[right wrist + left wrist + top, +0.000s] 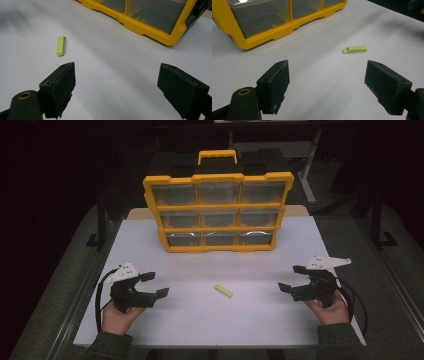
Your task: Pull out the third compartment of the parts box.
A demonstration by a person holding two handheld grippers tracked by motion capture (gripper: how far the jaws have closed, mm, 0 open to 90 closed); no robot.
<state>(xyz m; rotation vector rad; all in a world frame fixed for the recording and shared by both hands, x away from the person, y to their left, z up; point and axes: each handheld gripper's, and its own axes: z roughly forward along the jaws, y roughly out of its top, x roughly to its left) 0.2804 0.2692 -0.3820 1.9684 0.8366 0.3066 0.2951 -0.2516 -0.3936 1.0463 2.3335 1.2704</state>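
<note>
high view, organizer (218, 212) drawer contents unclear, green piece (223, 291) tiny

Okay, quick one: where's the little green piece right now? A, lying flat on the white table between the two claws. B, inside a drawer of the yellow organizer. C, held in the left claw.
A: the green piece lies on the white table, apart from both open claws.

No readable text, label, brand, number or sign anywhere here

A small flat yellow-green clip (223, 290) lies on the white table, untouched.
</note>
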